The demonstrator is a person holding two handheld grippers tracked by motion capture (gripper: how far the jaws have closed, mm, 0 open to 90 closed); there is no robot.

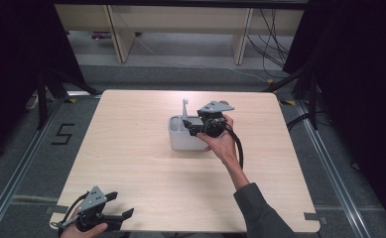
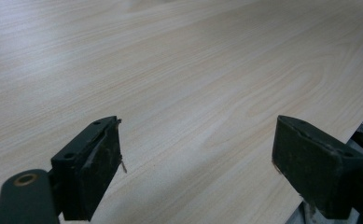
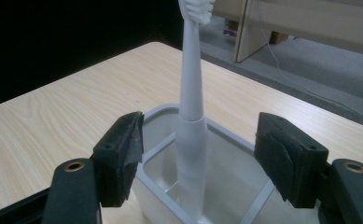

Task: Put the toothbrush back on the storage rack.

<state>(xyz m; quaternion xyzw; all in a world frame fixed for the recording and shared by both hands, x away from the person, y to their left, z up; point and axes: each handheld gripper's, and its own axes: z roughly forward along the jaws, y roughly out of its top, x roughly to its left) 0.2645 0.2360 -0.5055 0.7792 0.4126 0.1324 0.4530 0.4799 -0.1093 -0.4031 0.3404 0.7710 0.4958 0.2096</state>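
A white toothbrush stands upright in a white divided holder near the middle of the wooden table. My right gripper is at the holder's right side and reaches over its rim. It is open, with the brush handle between the jaws and a gap on each side. The brush head rises out of the top of the right gripper view. My left gripper is open near the table's front left corner, low over bare wood, with nothing between its jaws.
Past the far edge are pale furniture legs and cables on a grey floor. Black curtains hang on both sides. A "5" is marked on the floor at the left. The right gripper's cable trails along the forearm.
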